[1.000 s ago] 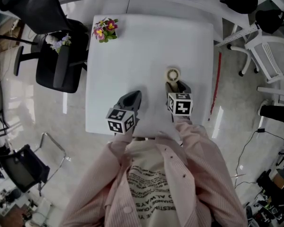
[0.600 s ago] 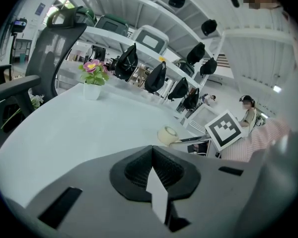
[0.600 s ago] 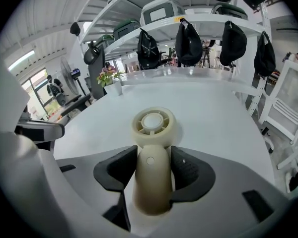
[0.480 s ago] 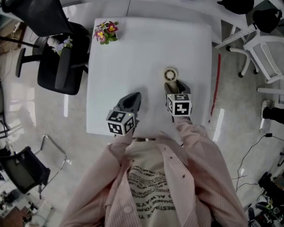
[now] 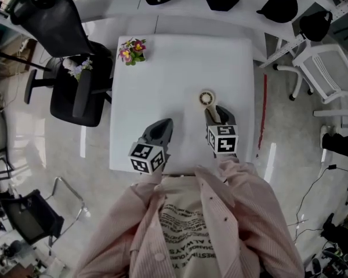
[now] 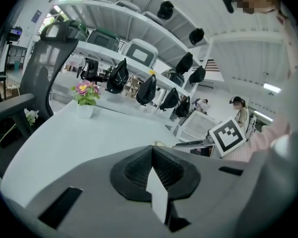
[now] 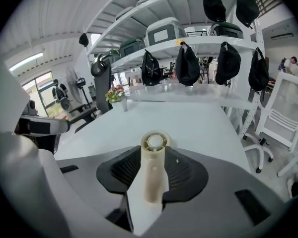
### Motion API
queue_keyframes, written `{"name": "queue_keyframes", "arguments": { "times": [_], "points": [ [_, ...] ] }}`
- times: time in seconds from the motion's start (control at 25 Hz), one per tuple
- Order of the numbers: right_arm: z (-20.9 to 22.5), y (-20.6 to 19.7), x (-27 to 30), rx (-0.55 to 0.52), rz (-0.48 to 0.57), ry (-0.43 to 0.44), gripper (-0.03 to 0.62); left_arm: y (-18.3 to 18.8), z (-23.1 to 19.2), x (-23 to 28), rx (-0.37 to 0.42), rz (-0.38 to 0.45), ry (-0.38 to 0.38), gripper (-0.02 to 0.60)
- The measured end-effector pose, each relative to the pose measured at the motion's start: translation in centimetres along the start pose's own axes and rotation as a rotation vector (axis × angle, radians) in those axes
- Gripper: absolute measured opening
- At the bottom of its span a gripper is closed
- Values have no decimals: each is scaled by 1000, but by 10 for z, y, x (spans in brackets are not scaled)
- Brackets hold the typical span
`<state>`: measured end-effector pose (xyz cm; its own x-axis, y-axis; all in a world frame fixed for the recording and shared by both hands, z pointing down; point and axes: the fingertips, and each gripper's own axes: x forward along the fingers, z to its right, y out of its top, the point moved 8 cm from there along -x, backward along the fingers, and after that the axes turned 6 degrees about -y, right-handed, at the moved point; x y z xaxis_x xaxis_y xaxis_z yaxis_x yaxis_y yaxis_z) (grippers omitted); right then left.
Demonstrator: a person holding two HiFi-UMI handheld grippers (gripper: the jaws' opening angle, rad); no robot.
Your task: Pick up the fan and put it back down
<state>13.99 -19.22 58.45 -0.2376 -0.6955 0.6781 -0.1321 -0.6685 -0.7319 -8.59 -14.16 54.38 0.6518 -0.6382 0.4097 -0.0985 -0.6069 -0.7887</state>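
Now the right gripper (image 5: 213,112) has the fan (image 7: 154,148), a small cream handheld one, by its handle: the handle runs straight down the gap between the two black ribbed fingers (image 7: 123,170), both pads against it, and the round head sticks out just past the tips. Those fingers have just been closing, with the handle between them. From the head view the fan's head shows over the right-hand part of the white bench (image 5: 174,62), just ahead of the gripper; whether it touches the surface or hangs clear of it cannot be told. The left gripper (image 5: 160,127) is well apart on the other side, over the near part of the bench, its fingers (image 6: 134,170) closed together with nothing between them. Each gripper carries its marker cube toward the person, whose pink striped sleeves (image 5: 249,201) fill the bottom of the head view. A small pot of pink and yellow flowers (image 5: 131,42) stands at the far left corner of the bench. A black office chair (image 5: 75,88) sits beside the bench's left edge, and a white chair (image 5: 330,68) stands off to the right. Shelving with black bags (image 7: 187,63) shows beyond the bench in both gripper views.
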Motion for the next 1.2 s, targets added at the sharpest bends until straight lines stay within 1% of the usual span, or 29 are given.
{"name": "queue_keyframes", "arguments": {
  "times": [0.08, 0.16, 0.28, 0.64, 0.96, 1.2],
  "points": [
    [-2, 4, -10, -15, 25, 9, 78, 7, 4, -5, 19, 16, -9, 0],
    [-3, 10, -20, -26, 50, 19, 37, 13, 8, -10, 39, 33, -18, 0],
    [-6, 20, -35, -16, 87, 31, 14, 22, 14, -18, 68, 49, -33, 0],
    [-11, 54, -84, 28, 201, 100, 0, 56, 31, -46, 145, 132, -59, 0],
    [-13, 90, -128, 47, 354, 175, 0, 94, 45, -72, 238, 242, -31, 0],
    [-12, 112, -152, 75, 463, 223, 0, 114, 49, -86, 268, 327, -8, 0]
  ]
}}
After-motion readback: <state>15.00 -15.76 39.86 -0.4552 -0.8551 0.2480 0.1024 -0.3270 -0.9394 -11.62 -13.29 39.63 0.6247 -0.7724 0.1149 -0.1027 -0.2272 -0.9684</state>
